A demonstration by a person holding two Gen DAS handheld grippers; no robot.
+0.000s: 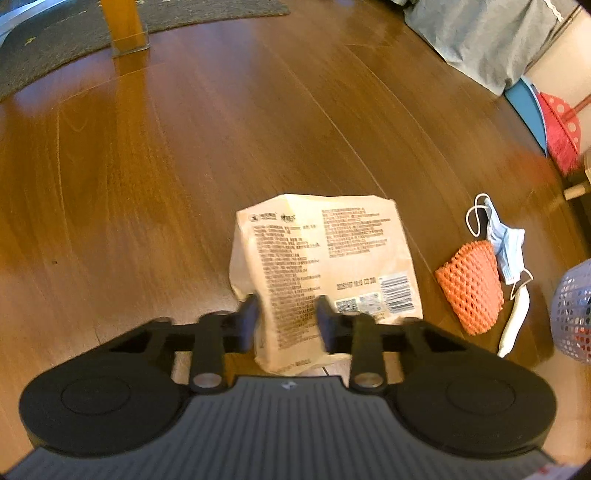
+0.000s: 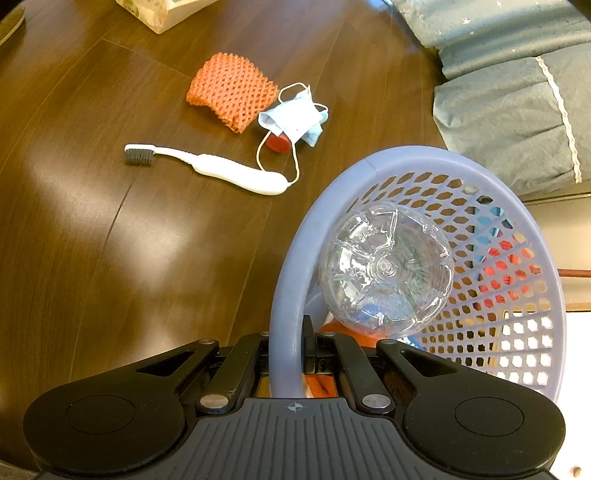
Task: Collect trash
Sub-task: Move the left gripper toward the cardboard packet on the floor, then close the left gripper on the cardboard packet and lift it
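A tan paper bag (image 1: 332, 251) with printed text sits between the fingers of my left gripper (image 1: 288, 319), which is shut on the bag's near end above the wooden floor. To its right lie an orange foam net (image 1: 471, 286), a blue face mask (image 1: 508, 247) and a white toothbrush (image 1: 515, 321). My right gripper (image 2: 310, 343) is shut on the rim of a lilac mesh basket (image 2: 291, 280). Inside the basket is a clear plastic bottle (image 2: 386, 266). The net (image 2: 232, 90), mask (image 2: 295, 116), toothbrush (image 2: 221, 170) and a red cap (image 2: 277, 143) lie beyond it.
A grey rug (image 1: 55, 48) and a wooden furniture leg (image 1: 123, 26) are at the far left. Grey-blue bedding (image 2: 517, 92) hangs at the right. Red and blue objects (image 1: 557, 125) stand by the right wall. Open floor (image 1: 147, 166) stretches ahead.
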